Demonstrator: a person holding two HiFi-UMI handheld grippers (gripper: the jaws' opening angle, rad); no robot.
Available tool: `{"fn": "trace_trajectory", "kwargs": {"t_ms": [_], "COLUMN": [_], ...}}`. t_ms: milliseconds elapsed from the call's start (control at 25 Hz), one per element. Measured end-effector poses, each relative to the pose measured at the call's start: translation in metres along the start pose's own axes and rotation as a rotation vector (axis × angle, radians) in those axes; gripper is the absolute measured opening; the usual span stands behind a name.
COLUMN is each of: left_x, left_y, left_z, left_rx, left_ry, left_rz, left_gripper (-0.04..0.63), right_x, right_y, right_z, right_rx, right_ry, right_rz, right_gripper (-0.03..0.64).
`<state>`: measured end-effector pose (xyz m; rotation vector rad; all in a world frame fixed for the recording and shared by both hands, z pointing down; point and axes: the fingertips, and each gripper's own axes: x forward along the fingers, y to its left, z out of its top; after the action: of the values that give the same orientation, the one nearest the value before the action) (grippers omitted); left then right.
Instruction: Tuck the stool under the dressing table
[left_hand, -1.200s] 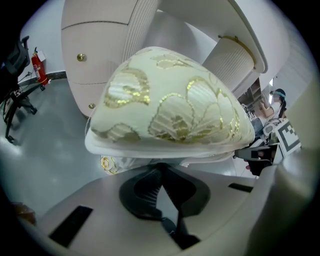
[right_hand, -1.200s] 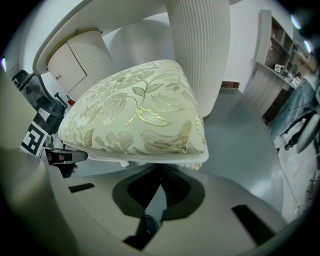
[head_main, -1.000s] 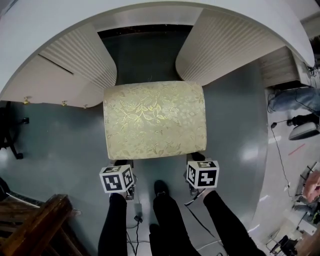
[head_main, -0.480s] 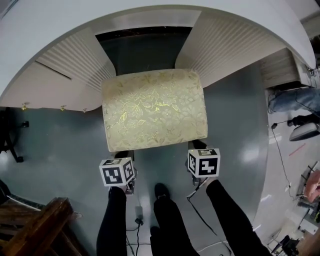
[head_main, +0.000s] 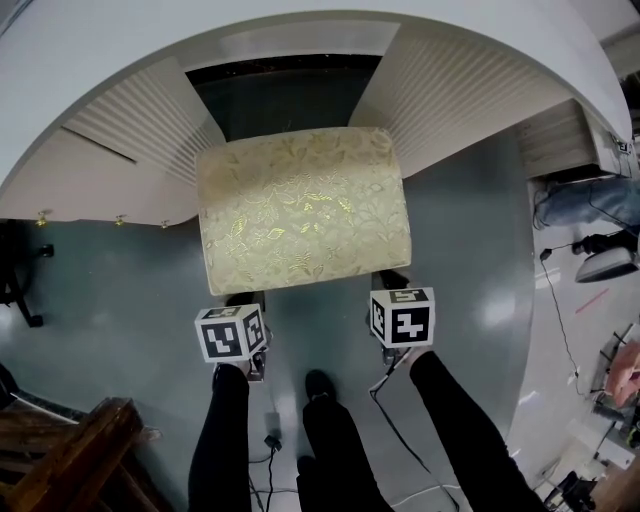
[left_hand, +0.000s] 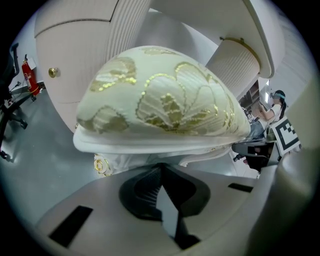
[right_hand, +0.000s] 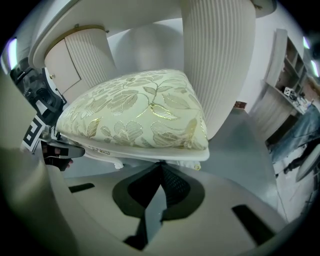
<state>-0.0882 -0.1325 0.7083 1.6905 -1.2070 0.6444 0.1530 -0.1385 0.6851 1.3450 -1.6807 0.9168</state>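
Head view: my stool stood on the grey floor with its far edge already in the opening of the dressing table, while the near half was out in the room.
Stool: it sat roughly square to the opening, between the left fluted pedestal and the right fluted pedestal, so that it could pass between them without catching either.
Left hand-held gripper: its jaws were pressed together, with the tips set against the white rail under the near-left corner of the cushion; nothing lay between them, since I judged a shove was wanted and not a grip.
Right hand-held gripper: it was closed in the same way, tips meeting at the rail under the near-right corner, and holding nothing.
Why two corners: I placed one tool at each near corner to keep the push even, which I judged would stop the seat from twisting toward a pedestal.
Clearance: the right far corner looked close to the right pedestal; whether they touched I could not tell.
Progress: about half tucked by my reckoning, with the seat not yet fully under the top.
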Motion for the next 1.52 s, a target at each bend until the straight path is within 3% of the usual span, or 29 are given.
{"fn": "trace_trajectory", "kwargs": {"t_ms": [360,680,1120,1520], "left_x": [0.007,0.006,-0.013,-0.029], "left_y": [0.009,0.010,0.005,-0.007], "left_z": [0.018,0.016,-0.021,-0.046], "left_rx": [0.036,0.001,-0.054,-0.018], "left_ry": [0.006,-0.029,-0.027,-0.009], "left_rz": [0.016,0.040,0.033,0.018], "left_gripper": [0.008,0.008,0.008,0.008], "right_x": [0.008,0.004,-0.004,-0.017], "right_y": [0.005,0.009,0.025,0.028], "right_z": [0.018,0.009,-0.025,-0.051], "right_rx": [0.013,0.027,0.019,0.003], "right_ry": [-0.020,-0.045,-0.037,-0.003], "right_rz": [-0.005,0.016,0.061,0.059], "right_gripper": [0.005,0.005,0.005,0.005]}}
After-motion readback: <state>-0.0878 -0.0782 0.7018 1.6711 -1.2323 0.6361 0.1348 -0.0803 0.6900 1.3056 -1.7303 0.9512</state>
